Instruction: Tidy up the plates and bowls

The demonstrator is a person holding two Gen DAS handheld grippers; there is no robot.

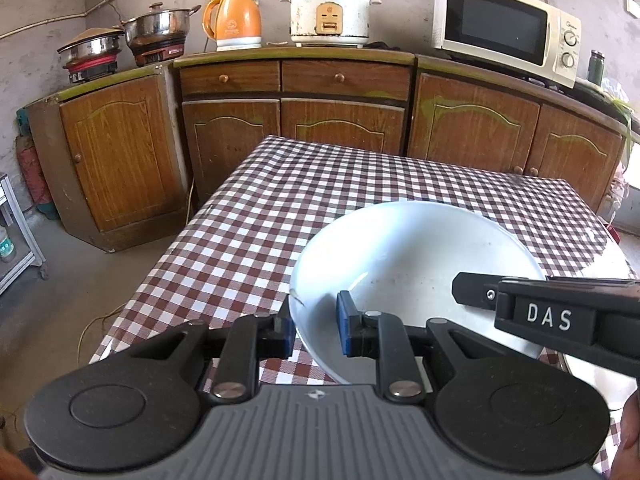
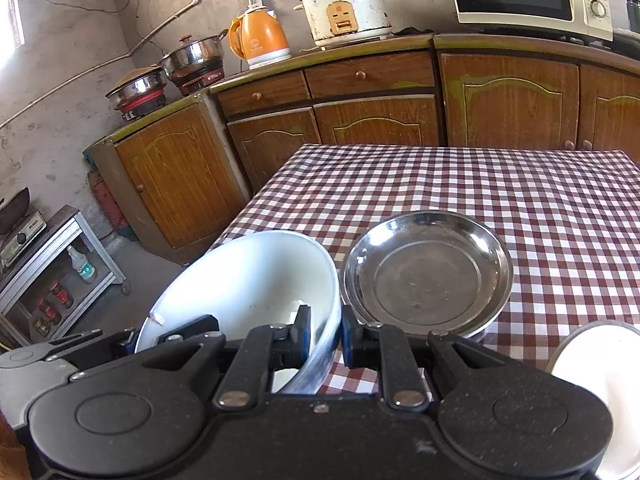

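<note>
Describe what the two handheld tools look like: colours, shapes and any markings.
Both are matte black. The left tool has two round discs at the base, hinged link arms with silver pivot pins, blue pads on its fingertips, and a ribbed grey body with a small emblem. The right tool is built alike, with blue pads; seen from the left camera, its side bears white letters "DAS". No cables or sleeves show.
</note>
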